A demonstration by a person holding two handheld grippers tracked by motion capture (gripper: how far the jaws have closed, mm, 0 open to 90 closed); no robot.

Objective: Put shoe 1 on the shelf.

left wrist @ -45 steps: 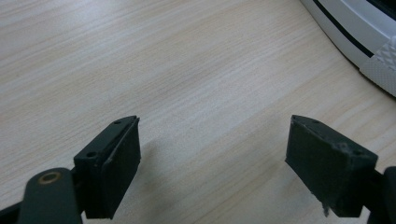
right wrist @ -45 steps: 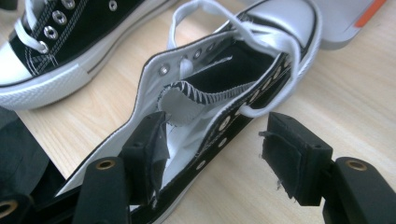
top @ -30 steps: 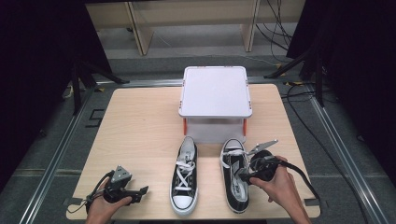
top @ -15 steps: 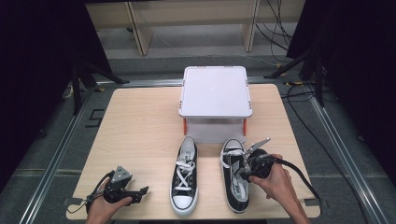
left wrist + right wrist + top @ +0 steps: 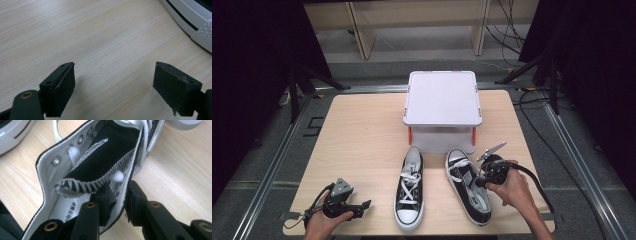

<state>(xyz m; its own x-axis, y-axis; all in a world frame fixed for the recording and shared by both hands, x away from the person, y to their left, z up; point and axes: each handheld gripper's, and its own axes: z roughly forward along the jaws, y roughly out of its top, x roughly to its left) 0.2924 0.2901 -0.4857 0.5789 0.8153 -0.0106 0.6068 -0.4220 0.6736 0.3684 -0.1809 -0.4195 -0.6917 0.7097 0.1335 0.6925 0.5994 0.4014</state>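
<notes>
Two black canvas sneakers with white laces lie side by side near the table's front. The left shoe (image 5: pixel 408 192) stands free. My right gripper (image 5: pixel 479 181) is shut on the right shoe (image 5: pixel 463 186). One jaw sits inside the opening and the other outside, pinching the eyelet side wall (image 5: pixel 100 162) at the gripper (image 5: pixel 118 195). My left gripper (image 5: pixel 362 206) rests open on the wood at the front left, apart from both shoes. Its jaws (image 5: pixel 115 85) hold nothing, and a white toe cap (image 5: pixel 197 22) shows at the upper right.
A white lidded box (image 5: pixel 442 97) on orange legs stands mid-table just behind the shoes; its grey edge (image 5: pixel 185 123) appears beyond the held shoe. The other shoe's sole (image 5: pixel 12 132) lies close by. Bare wooden tabletop (image 5: pixel 357 135) spreads to the left.
My right hand has turned and shifted slightly at the right shoe's opening. The left gripper and both shoes have stayed in place.
</notes>
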